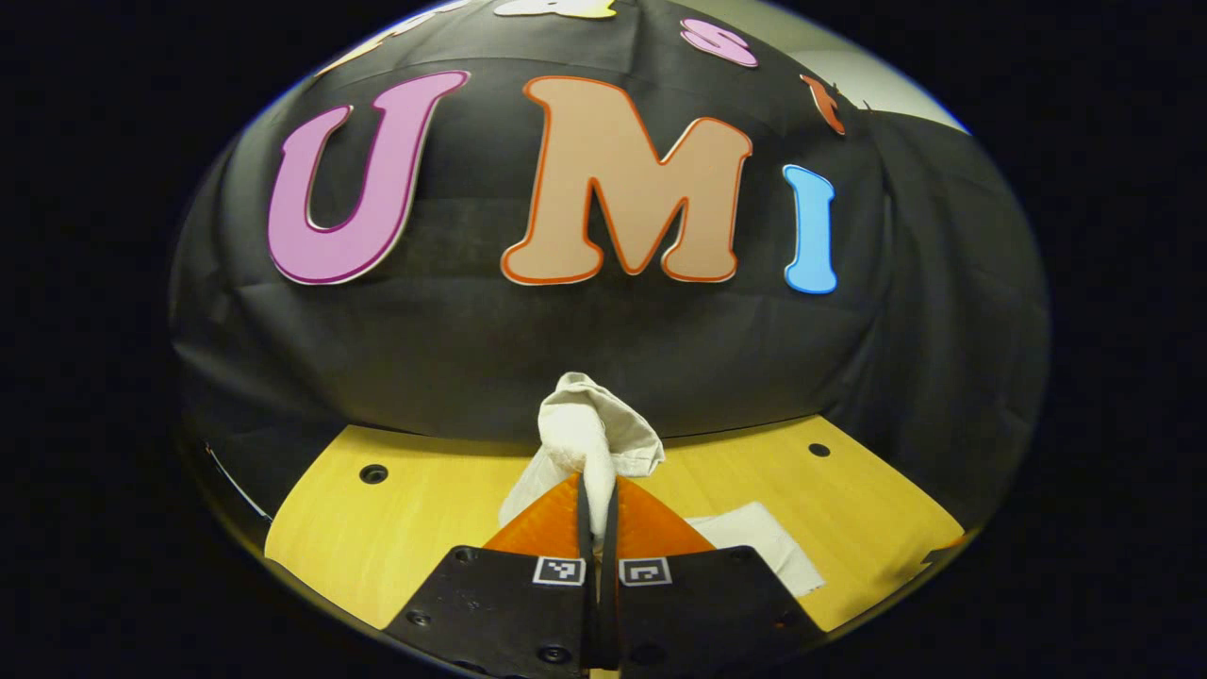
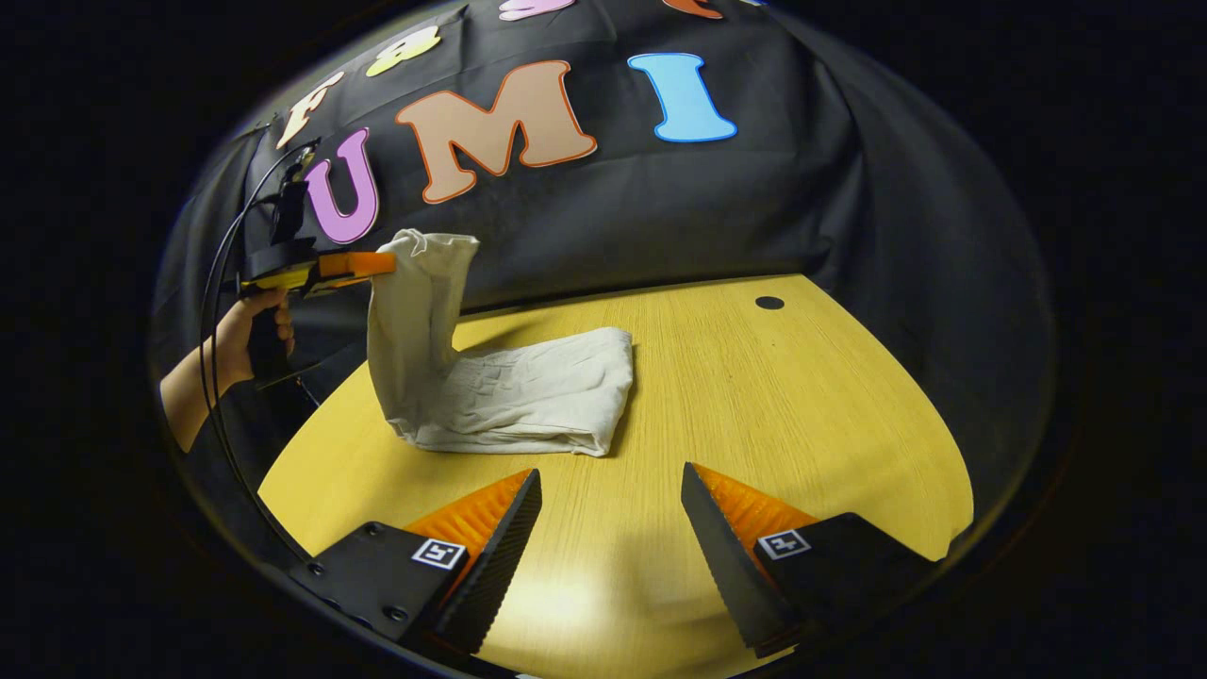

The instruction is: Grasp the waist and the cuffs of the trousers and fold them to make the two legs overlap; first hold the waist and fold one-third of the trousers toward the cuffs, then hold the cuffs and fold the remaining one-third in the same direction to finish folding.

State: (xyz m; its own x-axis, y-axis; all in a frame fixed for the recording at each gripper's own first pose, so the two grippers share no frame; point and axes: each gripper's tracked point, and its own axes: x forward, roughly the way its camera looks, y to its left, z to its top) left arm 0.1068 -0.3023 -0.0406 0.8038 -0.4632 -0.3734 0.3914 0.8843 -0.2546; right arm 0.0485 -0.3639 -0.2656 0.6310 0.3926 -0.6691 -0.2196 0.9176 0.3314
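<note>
At nine o'clock in the right gripper view, the left gripper [image 2: 382, 263] pinches one end of the trousers [image 2: 528, 396] and lifts it above the folded bulk, so this looks like the last fold; next, carry it over. The right gripper [image 2: 611, 500] gapes wide, holding nothing, over the wooden table [image 2: 801, 396], black cloth wall [image 2: 754, 207] at twelve.

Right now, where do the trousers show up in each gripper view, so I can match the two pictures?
Left gripper view: the trousers bunch up at lower centre, pinched in the left gripper.
Right gripper view: the trousers lie folded left of centre on the table, one end lifted by the left gripper.
Shared landmark: the yellow wooden table.
</note>
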